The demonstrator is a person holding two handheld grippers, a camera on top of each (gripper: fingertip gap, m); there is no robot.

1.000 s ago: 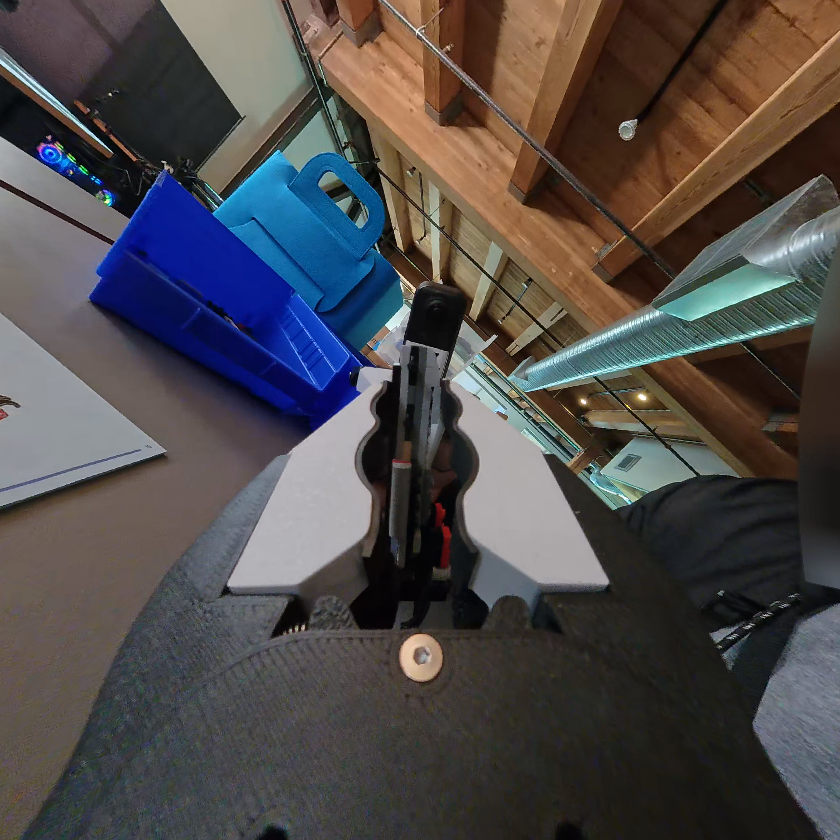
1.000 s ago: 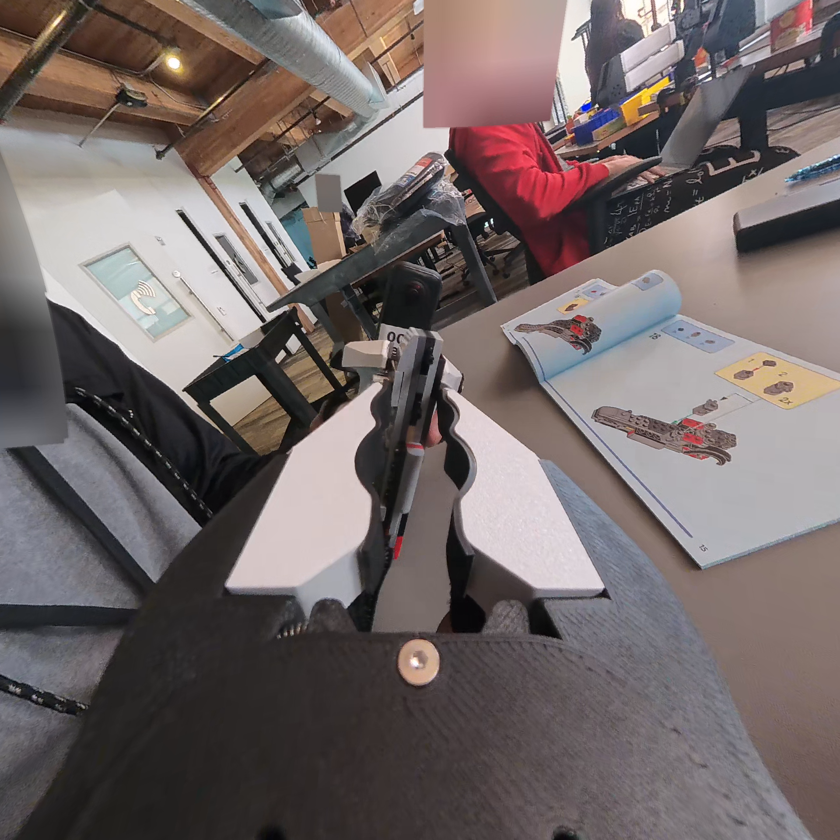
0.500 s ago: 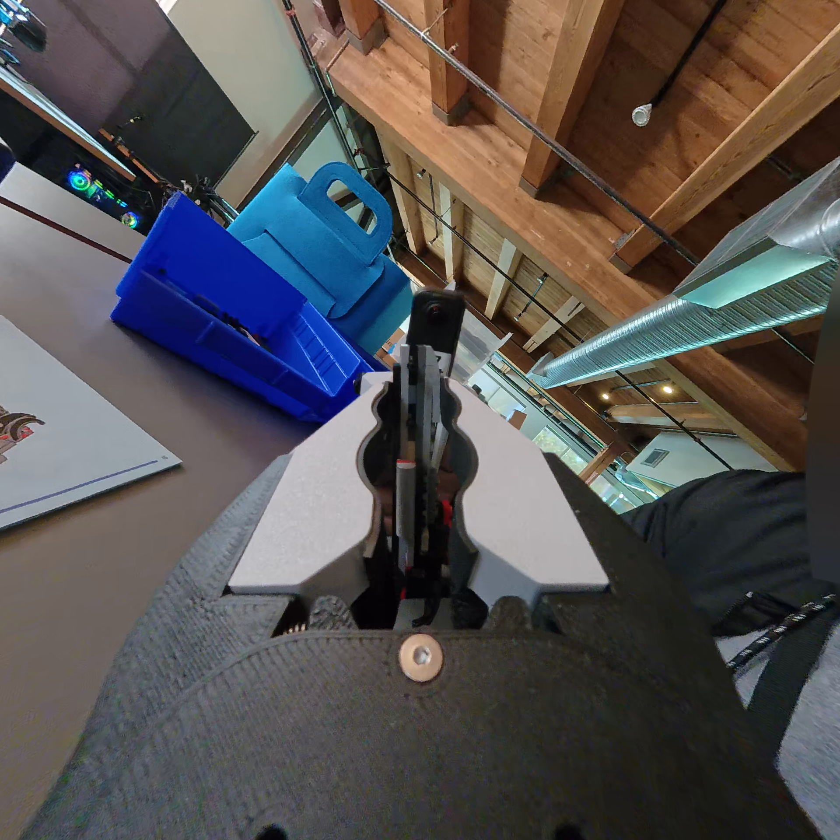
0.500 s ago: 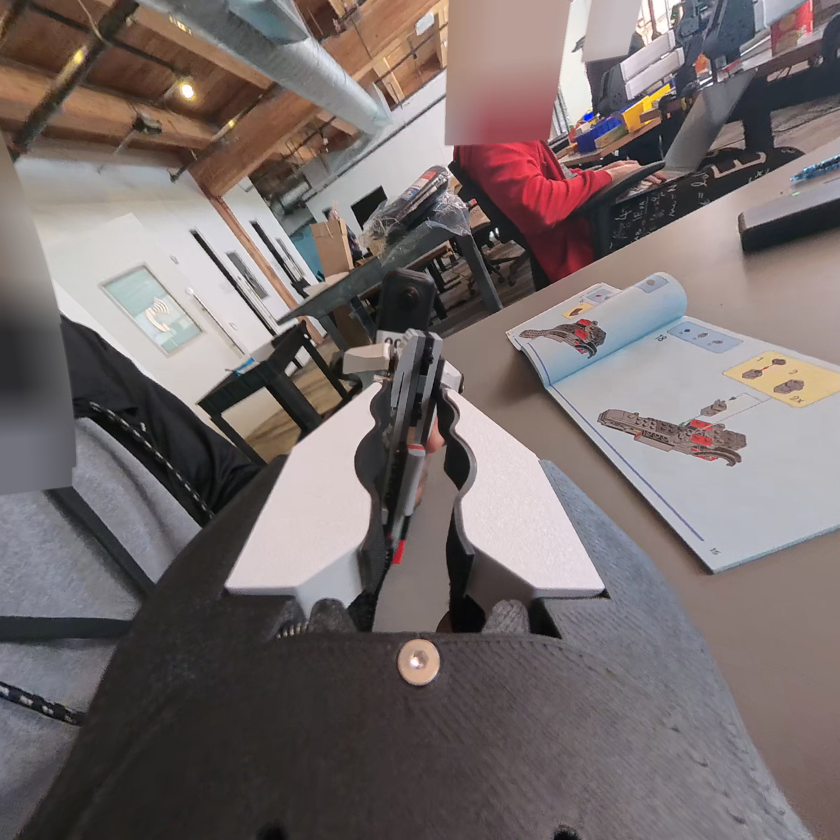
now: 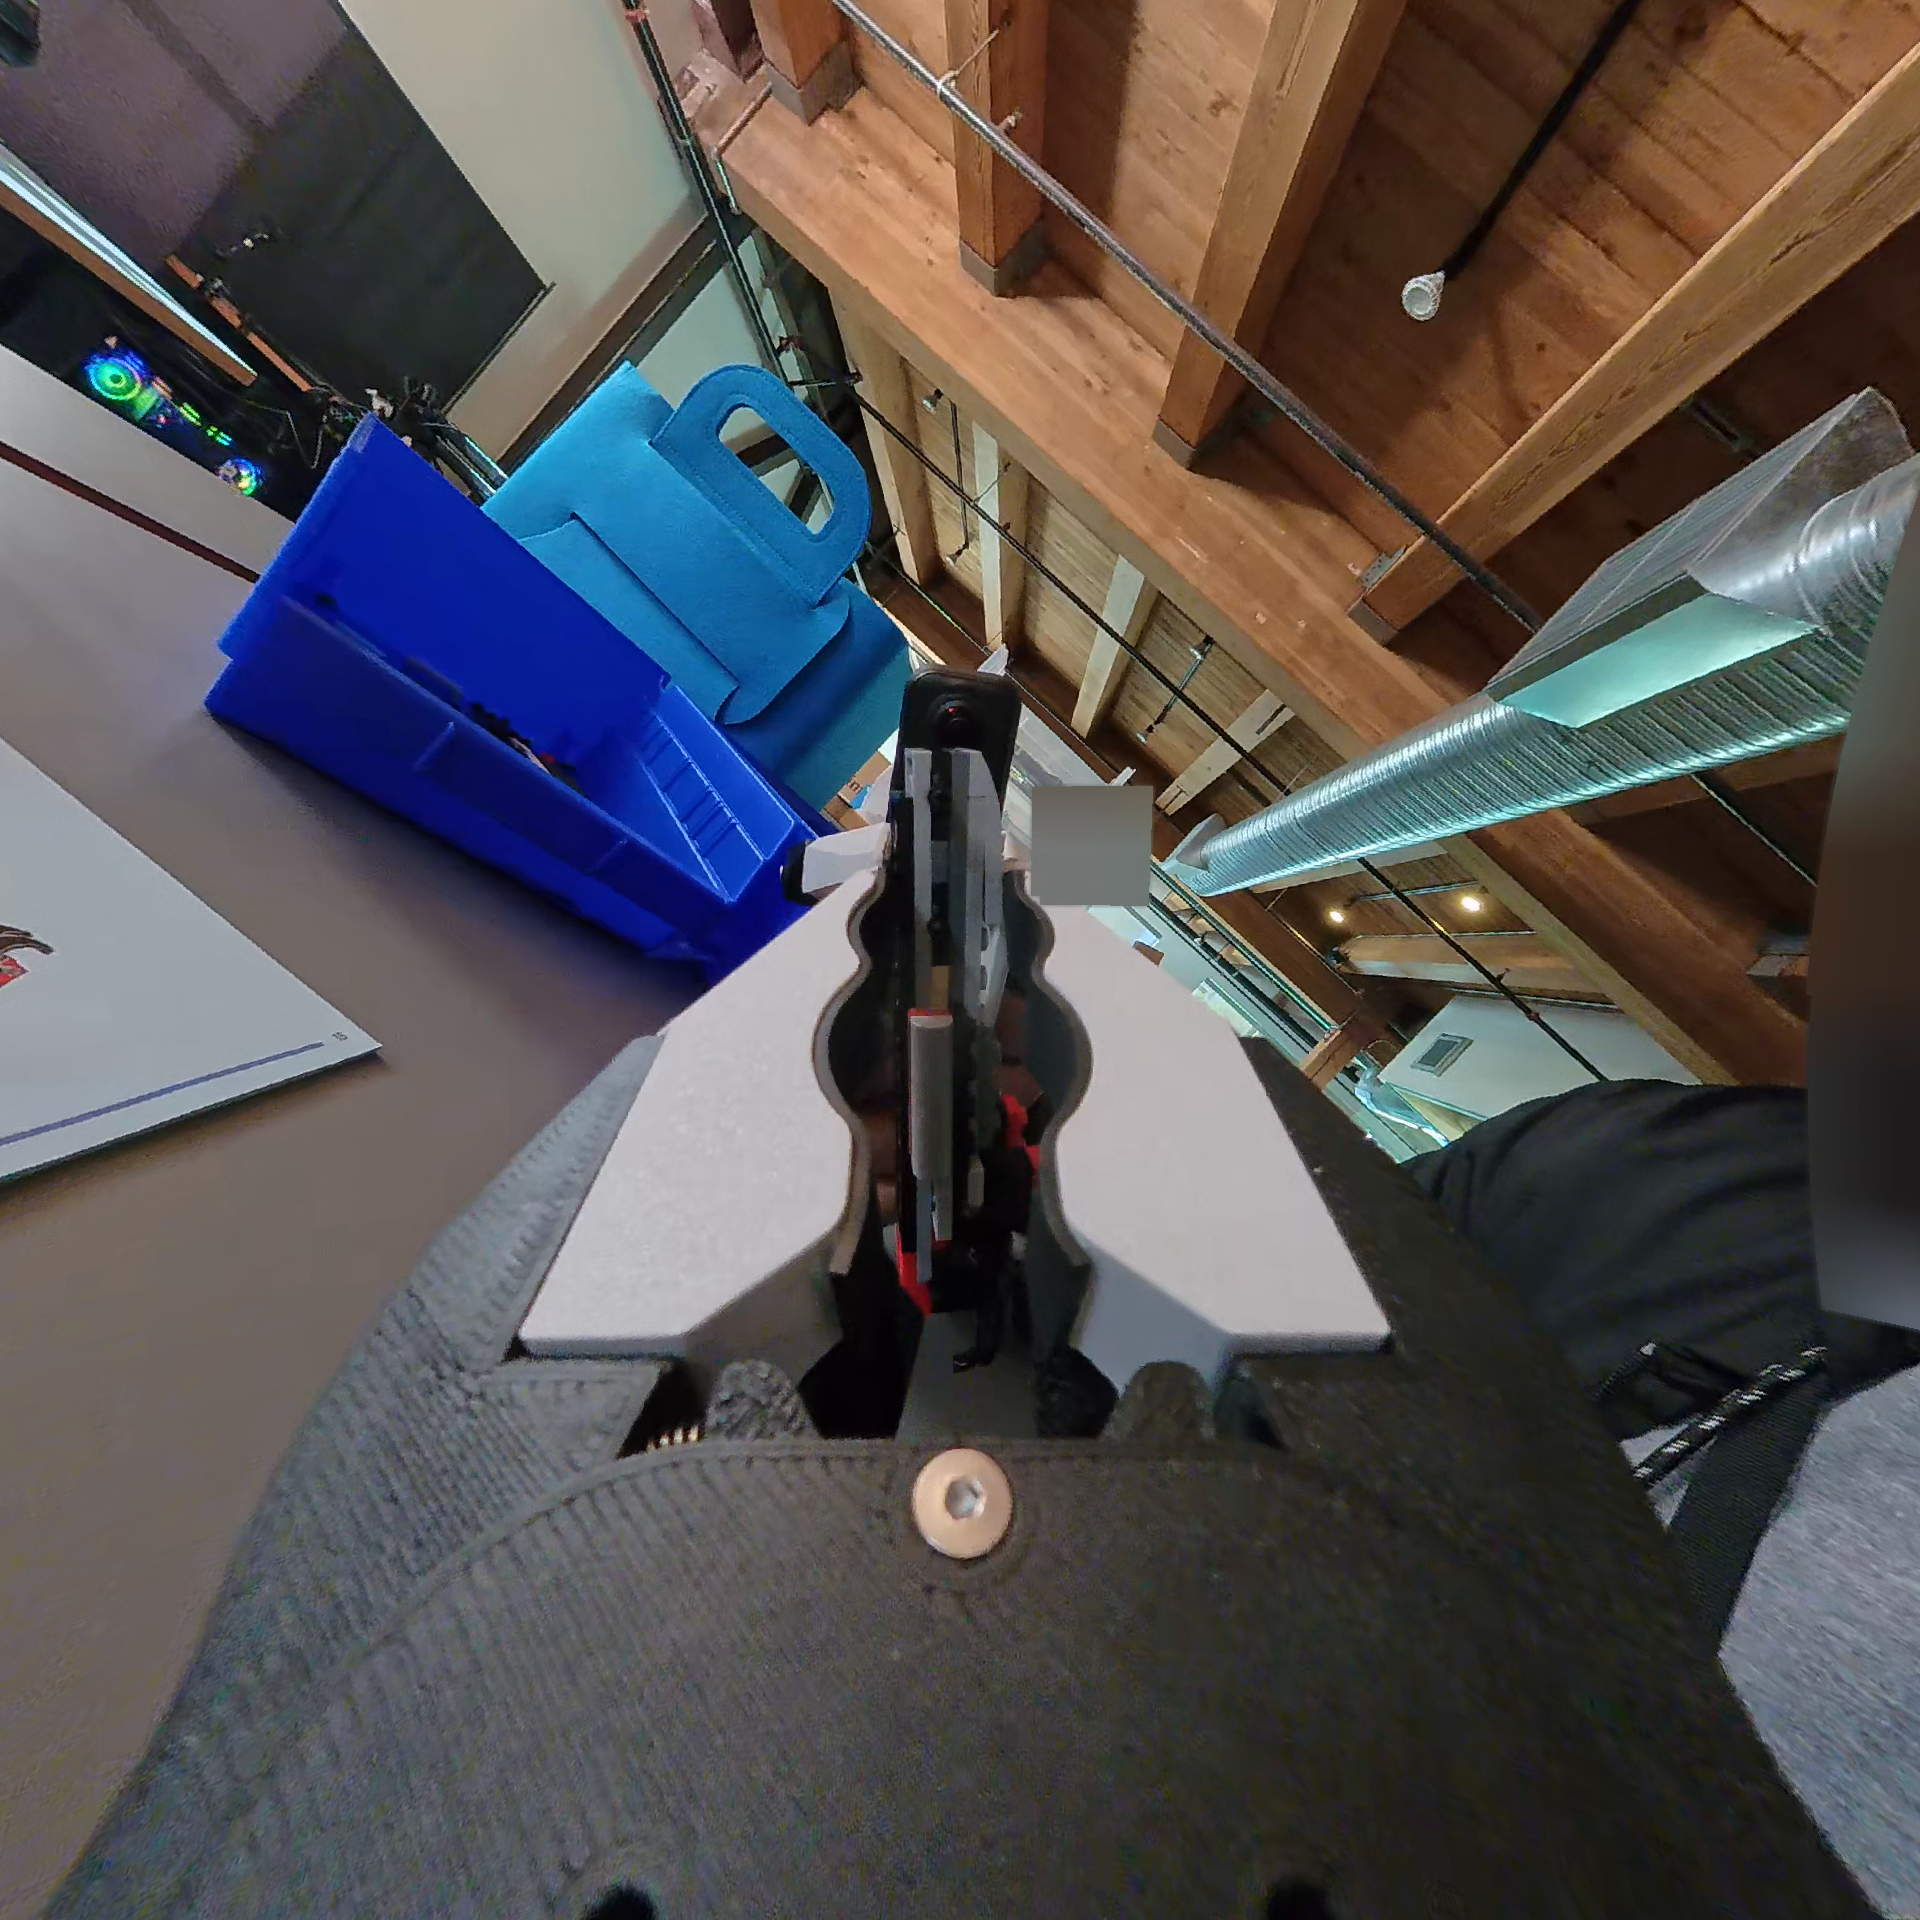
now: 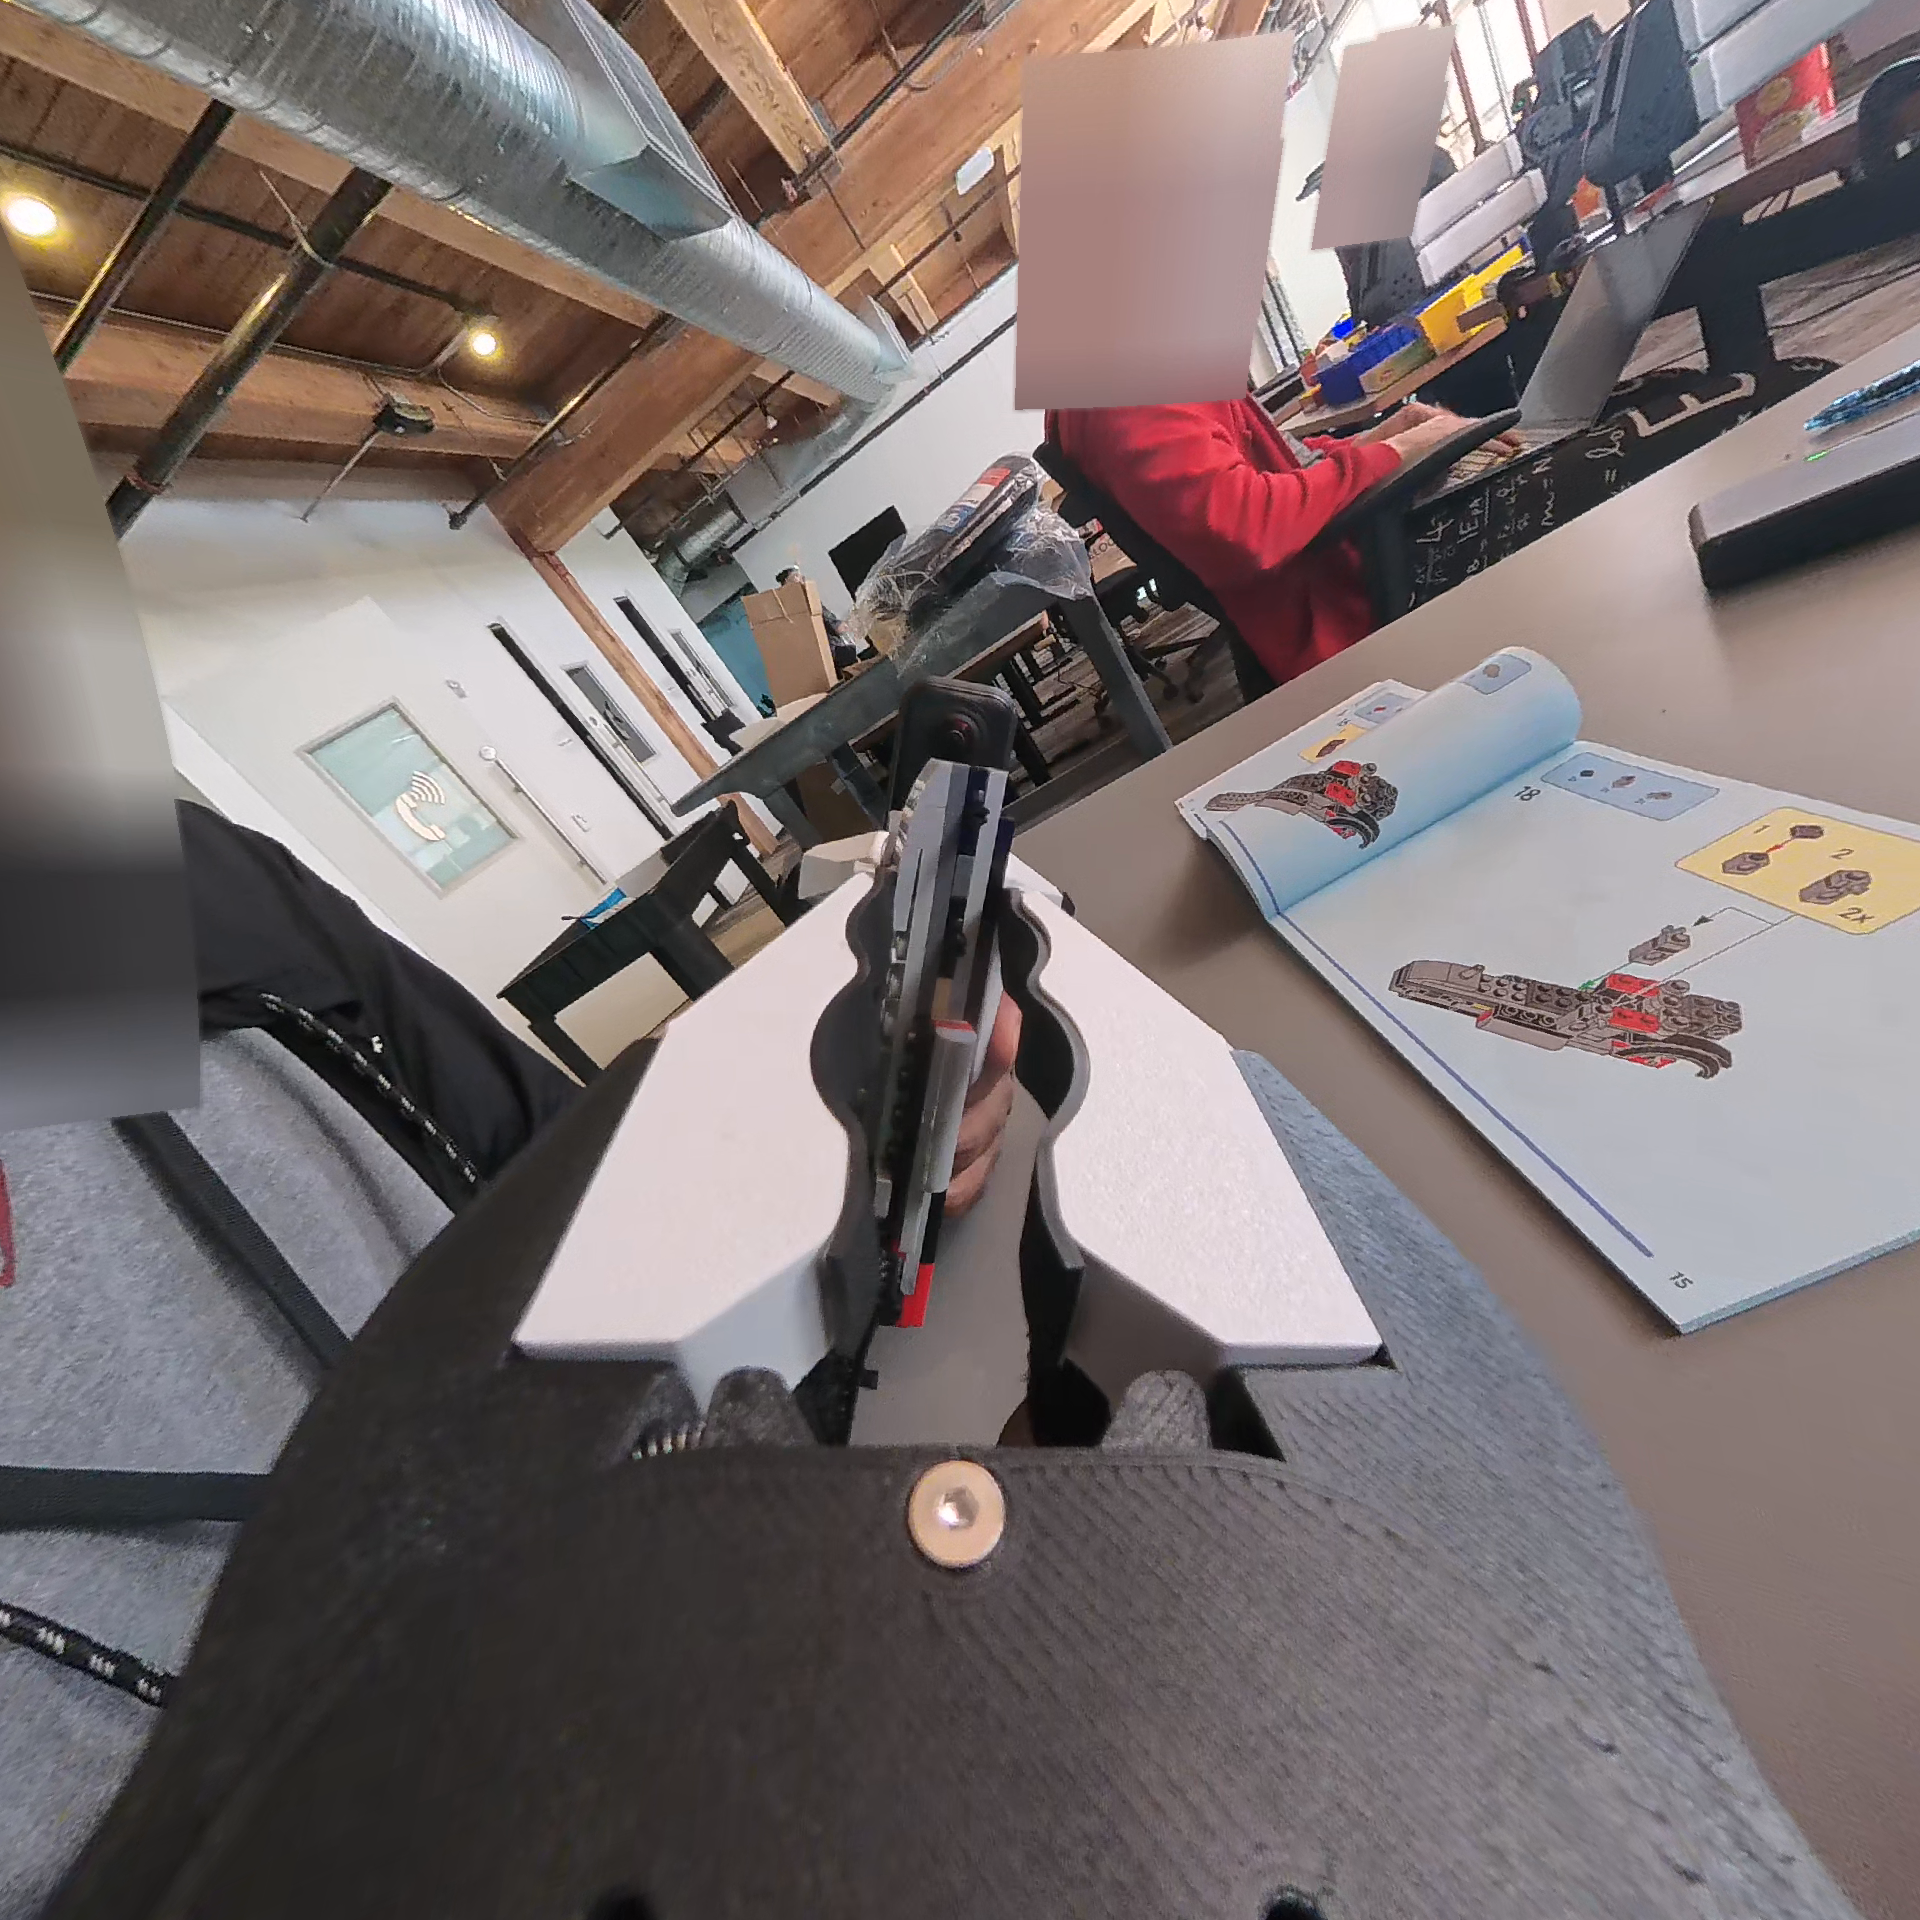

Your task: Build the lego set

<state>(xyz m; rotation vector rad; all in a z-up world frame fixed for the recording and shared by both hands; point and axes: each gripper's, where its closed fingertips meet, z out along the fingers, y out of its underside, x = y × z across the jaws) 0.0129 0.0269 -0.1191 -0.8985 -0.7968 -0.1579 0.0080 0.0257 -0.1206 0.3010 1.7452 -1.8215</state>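
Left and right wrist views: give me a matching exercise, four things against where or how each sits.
Things:
1. lego assembly
2. instruction booklet
3. blue bin
4. dark flat device

Places or states:
A. lying open on the table
B. at the table's far edge, in the right wrist view
C. clamped between gripper fingers
D. on the table, in front of a light blue felt bag

Pairs: 1-C, 2-A, 3-D, 4-B

We see a smooth, matt brown table (image 6: 1558, 1455) under a paper booklet (image 6: 1558, 1039) with a soft sheen. The blue bin (image 5: 468, 665) is glossy plastic; the bag (image 5: 686, 540) behind it looks like felt. The lego model (image 5: 940, 997) is smooth plastic, between matt grey fingers (image 5: 707, 1174) on a ridged black body
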